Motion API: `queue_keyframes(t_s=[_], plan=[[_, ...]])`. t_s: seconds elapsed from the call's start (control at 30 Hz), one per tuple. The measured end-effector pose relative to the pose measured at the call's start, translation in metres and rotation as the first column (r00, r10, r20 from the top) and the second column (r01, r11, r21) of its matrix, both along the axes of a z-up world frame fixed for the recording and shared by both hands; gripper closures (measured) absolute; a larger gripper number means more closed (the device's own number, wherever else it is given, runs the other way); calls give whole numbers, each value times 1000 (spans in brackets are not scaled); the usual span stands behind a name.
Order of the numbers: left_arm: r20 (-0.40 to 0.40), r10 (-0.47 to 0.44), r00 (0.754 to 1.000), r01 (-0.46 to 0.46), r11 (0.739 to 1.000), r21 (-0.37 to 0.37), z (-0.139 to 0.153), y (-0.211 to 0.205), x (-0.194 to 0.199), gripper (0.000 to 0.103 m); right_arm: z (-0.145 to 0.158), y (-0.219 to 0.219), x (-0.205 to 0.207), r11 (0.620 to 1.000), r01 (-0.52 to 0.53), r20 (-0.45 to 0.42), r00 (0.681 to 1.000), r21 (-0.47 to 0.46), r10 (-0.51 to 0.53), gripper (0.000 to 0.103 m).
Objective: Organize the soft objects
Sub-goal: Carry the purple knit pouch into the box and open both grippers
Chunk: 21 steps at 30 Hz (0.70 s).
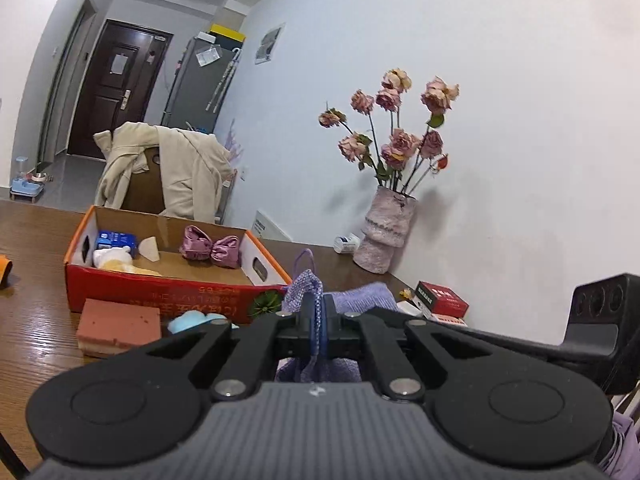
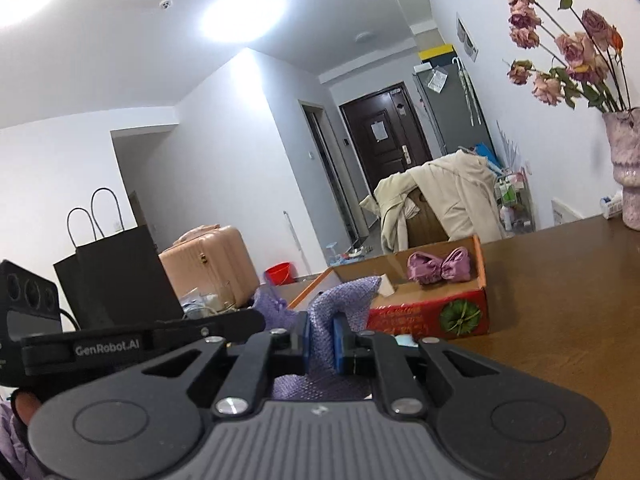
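Left hand-held gripper (image 1: 316,322): blue pads pinched tight on a fold of the lilac knitted mesh cloth (image 1: 306,286). The cloth bunches up above the pads and hangs down behind them, clear of the bench (image 1: 36,312).

Right hand-held gripper (image 2: 321,338): pads likewise clamped on another part of the same lilac knitted mesh cloth (image 2: 352,292), which humps up over the fingers and drapes below. The cloth spans between the two tools. Each view shows the other tool's black body at the frame edge.

Just past the cloth: an open red-and-orange cardboard box (image 1: 168,292) on the brown wooden bench. Inside it: a mauve satin bow-shaped scrunchie (image 1: 210,247) near the back wall; at the left end a blue-and-white packet (image 1: 116,241), a cream wedge-shaped sponge (image 1: 150,249) and a white-and-yellow plush item (image 1: 114,260).

In front of the box, on the bench: a terracotta rectangular sponge block (image 1: 118,326) and a light-blue soft piece (image 1: 196,318), partly hidden by the left tool.

Further right, by the wall: a mottled pink vase of dried roses (image 1: 384,232) and a small red carton (image 1: 442,298).

Behind the bench: a chair draped with a beige coat (image 1: 180,168).
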<state>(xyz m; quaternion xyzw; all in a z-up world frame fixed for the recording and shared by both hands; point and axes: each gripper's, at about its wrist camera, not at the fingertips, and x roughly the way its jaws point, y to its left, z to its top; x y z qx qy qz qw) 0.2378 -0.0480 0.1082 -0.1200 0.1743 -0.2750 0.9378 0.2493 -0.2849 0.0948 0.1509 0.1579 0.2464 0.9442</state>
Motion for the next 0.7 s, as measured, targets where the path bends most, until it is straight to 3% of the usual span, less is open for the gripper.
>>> queue_keyframes(t_s=[0.13,0.27,0.37,0.53,0.7], plan=[[0,19,1000,-19,1000,-4,3,10,17,100,3,3,10,1000,4,-10,1000,5,-4,93],[-25,12,1000,-13,1000,-6,14,22,70,100,11,13,51,1000,-11,5,1000,-18,11,93],[-41,53,998,-51,998,42,20,25,124,100,13,22,109,999,-28,-21,999,-41,27,93],[-117,121,986,-116,992,53,20,44,239,100,11,38,234,999,-25,-133,991,-46,18,93],[-283,220,934,-197,975,106,-17,56,341,100,-14,77,349,985,-14,-278,960,-173,-35,93]])
